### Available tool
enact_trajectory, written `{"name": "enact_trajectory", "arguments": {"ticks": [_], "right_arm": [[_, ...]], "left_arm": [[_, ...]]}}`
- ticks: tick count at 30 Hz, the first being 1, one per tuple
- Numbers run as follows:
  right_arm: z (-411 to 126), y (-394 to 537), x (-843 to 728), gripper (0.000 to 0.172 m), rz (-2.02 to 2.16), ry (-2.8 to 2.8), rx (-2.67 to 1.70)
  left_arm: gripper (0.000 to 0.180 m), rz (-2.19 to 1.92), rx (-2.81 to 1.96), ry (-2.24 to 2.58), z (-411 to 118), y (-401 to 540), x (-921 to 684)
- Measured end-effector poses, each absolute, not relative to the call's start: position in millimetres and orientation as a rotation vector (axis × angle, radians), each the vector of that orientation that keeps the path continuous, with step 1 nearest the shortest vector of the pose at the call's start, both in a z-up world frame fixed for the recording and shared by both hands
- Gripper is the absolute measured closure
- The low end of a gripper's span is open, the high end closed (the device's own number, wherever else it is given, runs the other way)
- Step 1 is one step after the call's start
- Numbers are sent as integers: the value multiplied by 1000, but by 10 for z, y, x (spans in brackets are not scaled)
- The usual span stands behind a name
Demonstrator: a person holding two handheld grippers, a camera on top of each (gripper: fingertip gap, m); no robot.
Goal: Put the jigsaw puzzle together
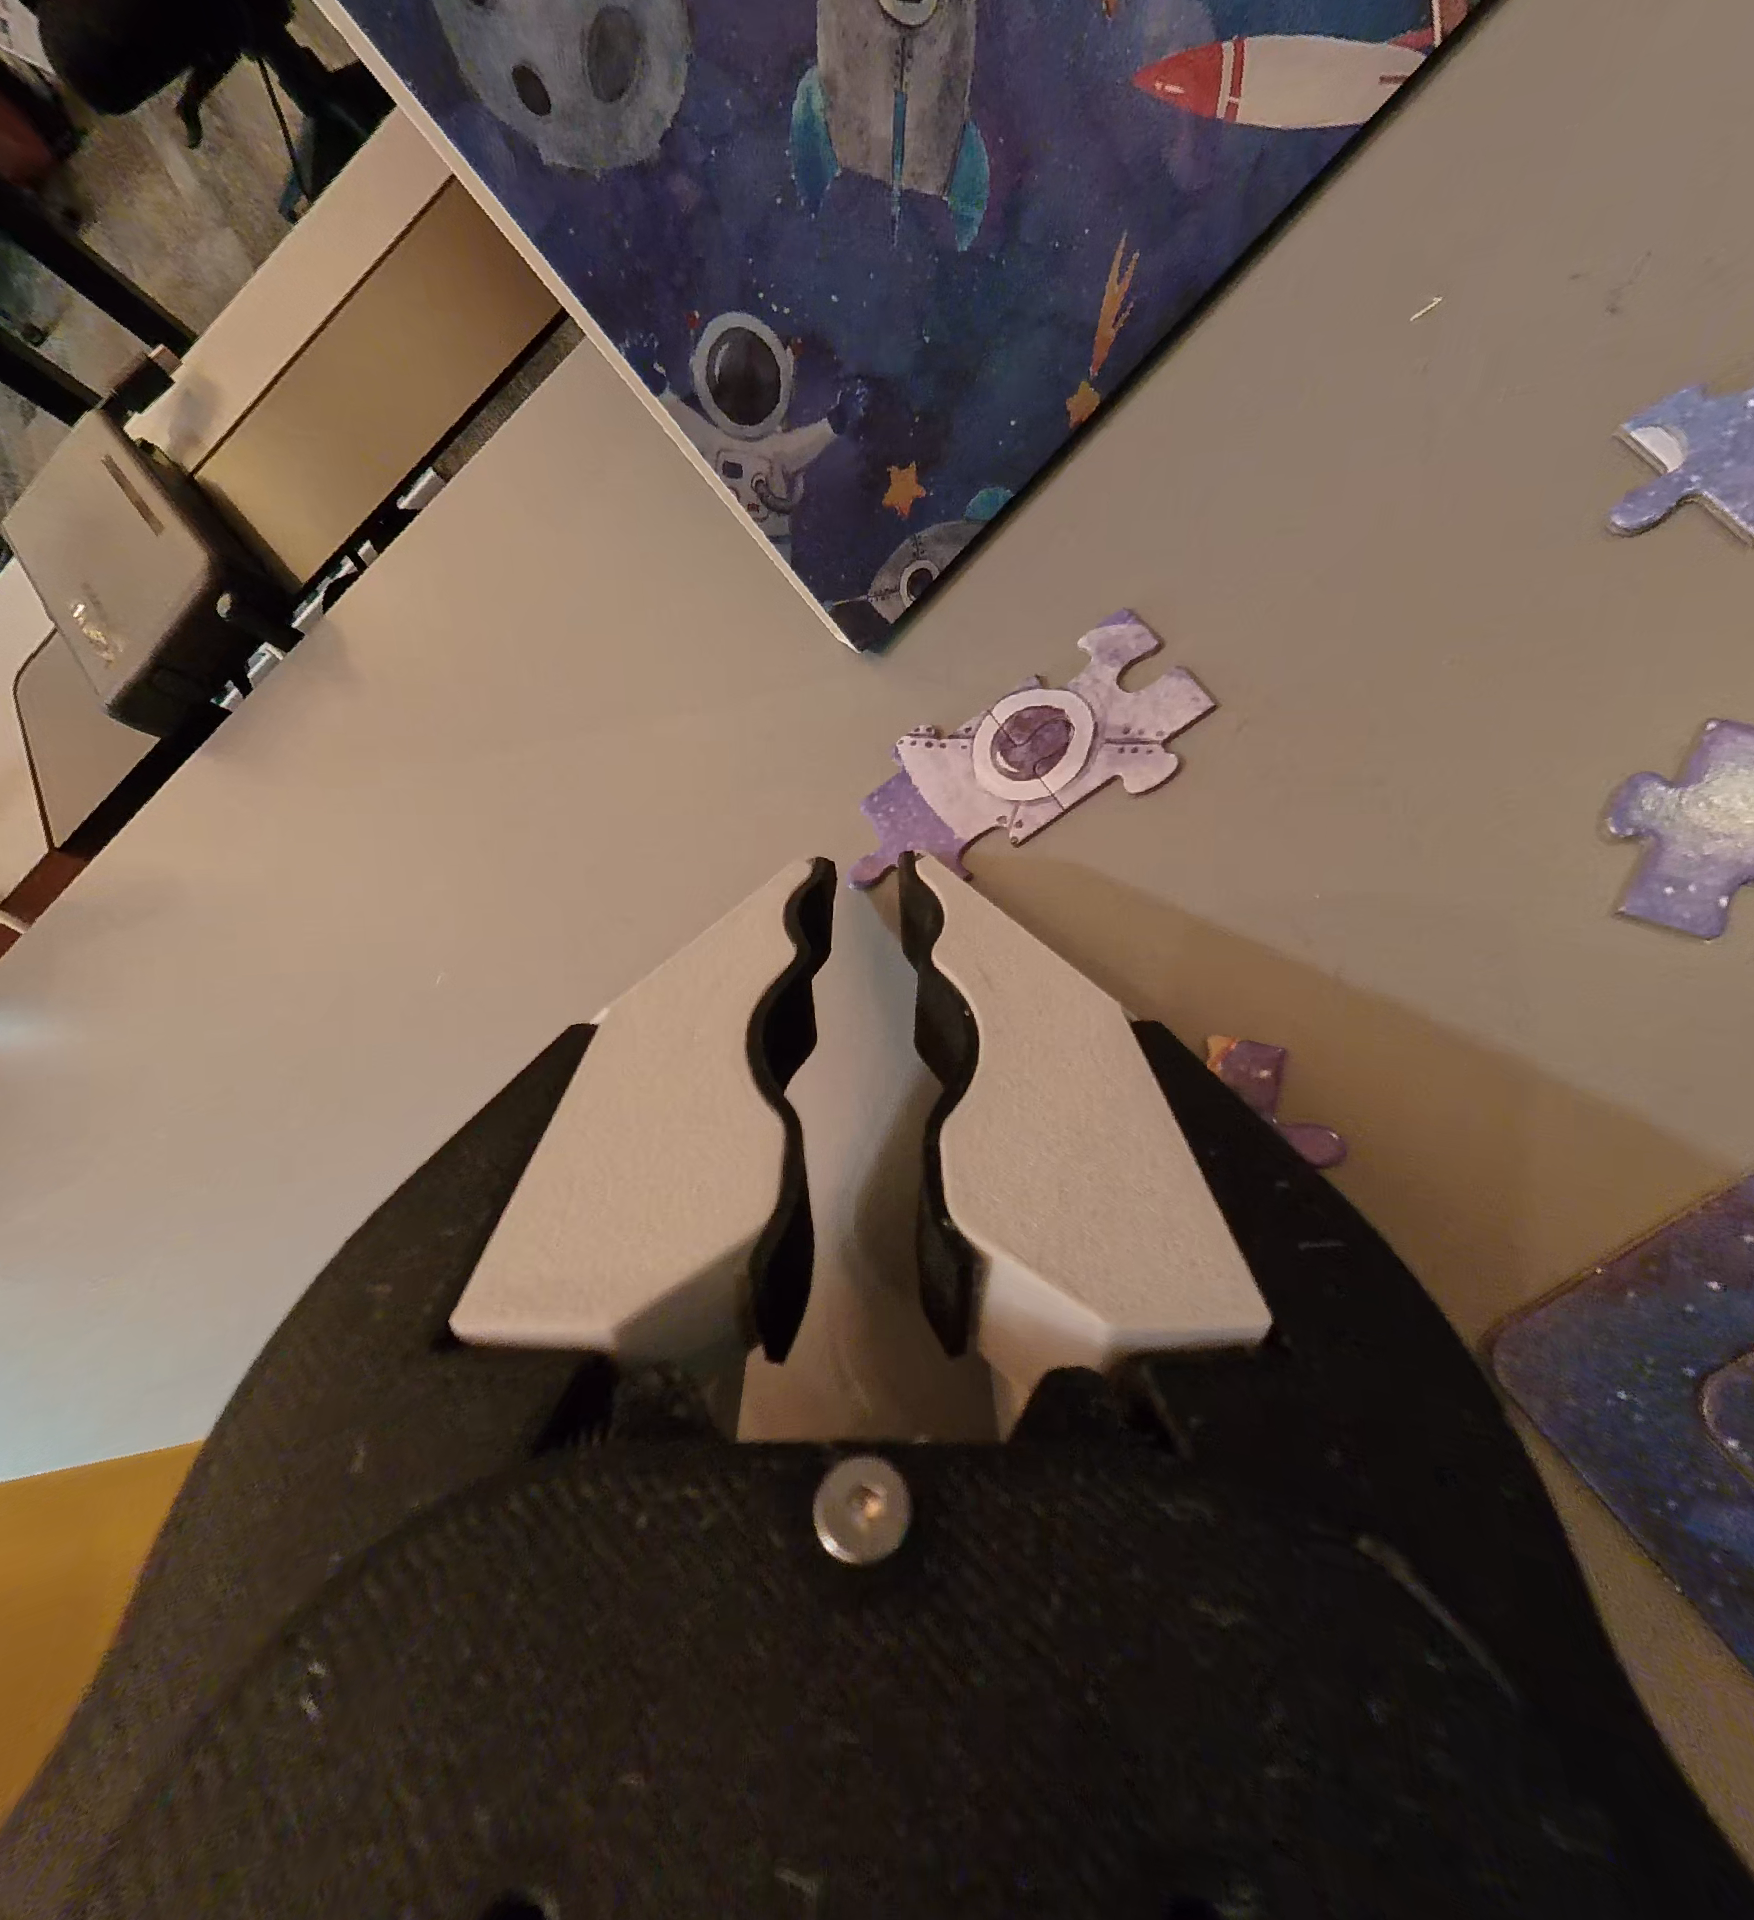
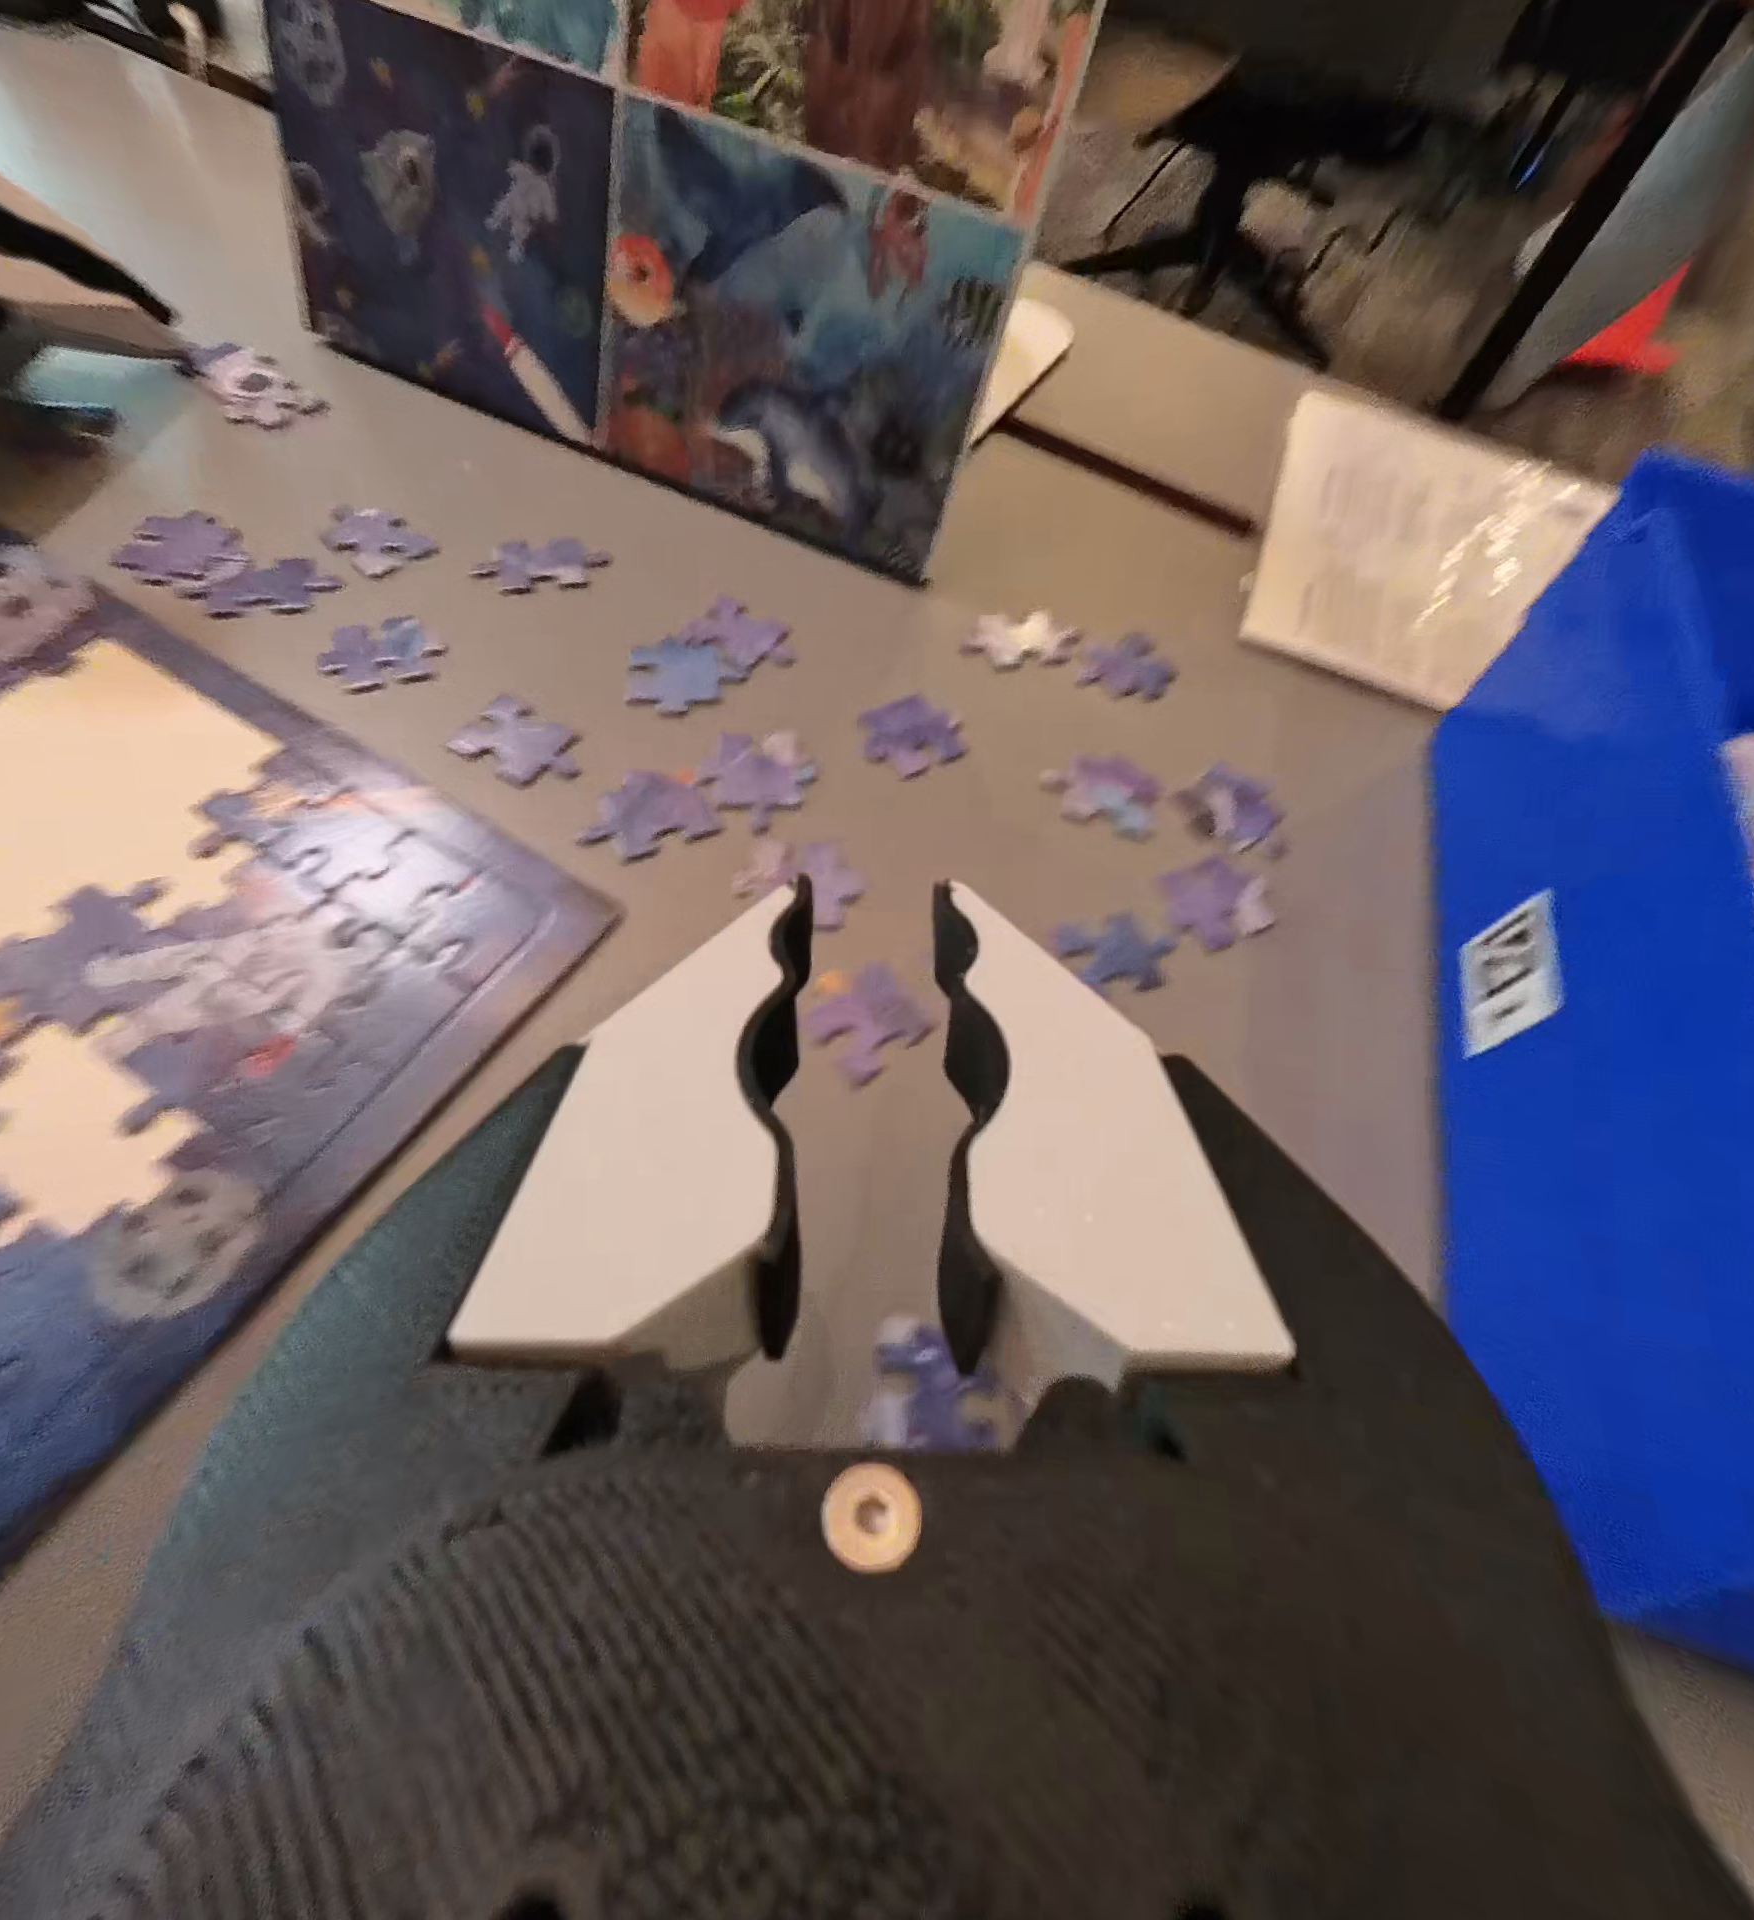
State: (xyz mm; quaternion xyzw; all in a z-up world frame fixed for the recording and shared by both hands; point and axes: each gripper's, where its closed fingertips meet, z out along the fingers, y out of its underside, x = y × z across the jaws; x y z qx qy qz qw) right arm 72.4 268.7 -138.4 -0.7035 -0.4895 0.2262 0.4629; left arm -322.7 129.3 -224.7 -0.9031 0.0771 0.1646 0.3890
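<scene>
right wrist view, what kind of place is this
Probably an office or lab room used as a puzzle workspace: a grey table with scattered purple jigsaw pieces, a half-filled puzzle board, a blue bin, and what looks like an office chair base behind.

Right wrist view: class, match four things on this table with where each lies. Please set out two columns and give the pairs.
Things:
1. puzzle board
2. blue bin
3. picture box
4. loose purple piece

Places:
A. right edge of the view
B. seen between the open fingers of the right hand-held gripper, lying on the table, not gripped
C. left side, partly filled
D. standing at the back, centre

Pairs: 1-C, 2-A, 3-D, 4-B
</scene>
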Motion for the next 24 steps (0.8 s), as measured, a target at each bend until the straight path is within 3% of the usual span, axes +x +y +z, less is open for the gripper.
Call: {"name": "enact_trajectory", "arguments": {"ticks": [4, 7, 13, 24], "right_arm": [[-1335, 3214, 545, 149, 563, -1201, -1688], [-1270, 3416, 444, 172, 595, -1126, -1536], [-1670, 3311, 575, 167, 597, -1177, -1633], [-1645, 3404, 653, 155, 713, -1106, -1680]], "left_arm": [[166, 422, -2295, 193, -2244, 1292, -3233], [166, 423, -2295, 192, -2245, 1292, -3234], [167, 407, -2298, 194, -2248, 1295, -3229], [178, 428, -2155, 108, -2009, 1301, -3349]]}}
